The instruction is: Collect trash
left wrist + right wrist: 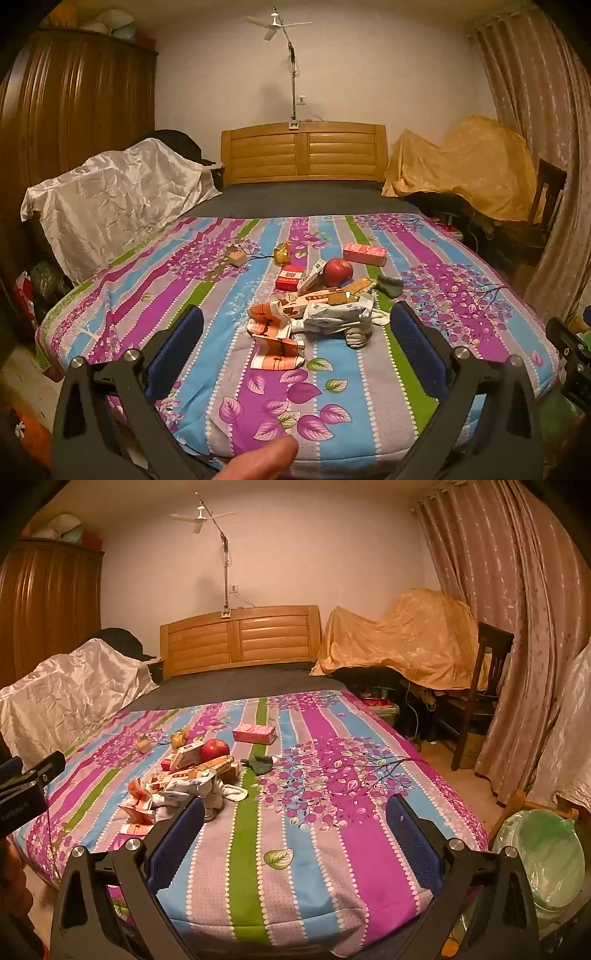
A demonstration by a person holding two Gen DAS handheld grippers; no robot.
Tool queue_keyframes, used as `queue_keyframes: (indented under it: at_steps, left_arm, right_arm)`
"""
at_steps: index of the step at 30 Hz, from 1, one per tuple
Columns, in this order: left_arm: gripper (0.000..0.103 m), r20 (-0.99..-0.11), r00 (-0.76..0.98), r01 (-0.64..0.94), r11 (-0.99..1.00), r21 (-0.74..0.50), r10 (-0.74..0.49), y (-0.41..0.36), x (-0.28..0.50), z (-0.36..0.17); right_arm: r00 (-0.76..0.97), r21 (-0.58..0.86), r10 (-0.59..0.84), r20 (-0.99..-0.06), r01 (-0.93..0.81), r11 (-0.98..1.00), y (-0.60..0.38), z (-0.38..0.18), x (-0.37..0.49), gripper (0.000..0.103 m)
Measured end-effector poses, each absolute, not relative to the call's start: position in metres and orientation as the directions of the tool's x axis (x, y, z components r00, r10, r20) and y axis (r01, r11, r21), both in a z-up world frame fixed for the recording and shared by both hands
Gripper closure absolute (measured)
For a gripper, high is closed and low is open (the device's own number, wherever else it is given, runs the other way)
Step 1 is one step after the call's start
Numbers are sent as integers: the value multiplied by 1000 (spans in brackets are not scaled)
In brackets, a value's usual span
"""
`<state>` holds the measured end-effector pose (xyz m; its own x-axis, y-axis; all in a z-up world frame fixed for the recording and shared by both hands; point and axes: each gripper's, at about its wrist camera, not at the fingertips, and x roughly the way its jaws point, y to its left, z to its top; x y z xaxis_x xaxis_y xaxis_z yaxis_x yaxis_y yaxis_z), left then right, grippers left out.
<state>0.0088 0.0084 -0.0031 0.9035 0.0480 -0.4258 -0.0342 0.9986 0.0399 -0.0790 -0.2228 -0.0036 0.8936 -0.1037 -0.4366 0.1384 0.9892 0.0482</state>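
Both the left gripper (295,325) and right gripper (295,808) have fingers spread, empty, above the bed (332,849); trash pile (314,310) at frame centre, lined bin (546,856) lower right.

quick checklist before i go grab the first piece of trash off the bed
1. Left gripper open and holding nothing: ok.
2. Right gripper open and holding nothing: ok.
3. Trash within view: ok, the orange wrapper lies nearest on the bedspread, straight ahead of the left gripper.
4. Bin ready: ok, the bin with the green bag stands open beside the bed's corner, on the right.
5. Non-trash mixed in: not ok, a red apple and socks sit in the pile, touching the wrappers.
6. Whether the pink box is empty: cannot tell.
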Motion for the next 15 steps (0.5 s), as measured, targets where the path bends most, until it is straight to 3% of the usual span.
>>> queue_keyframes:
  at_steps: [15]
  left_arm:
    - [5,-432,900,-31,998,50,50,8,8,-4]
  right_arm:
    - [879,156,-79,-470,171,973,-236,-13,-74,5]
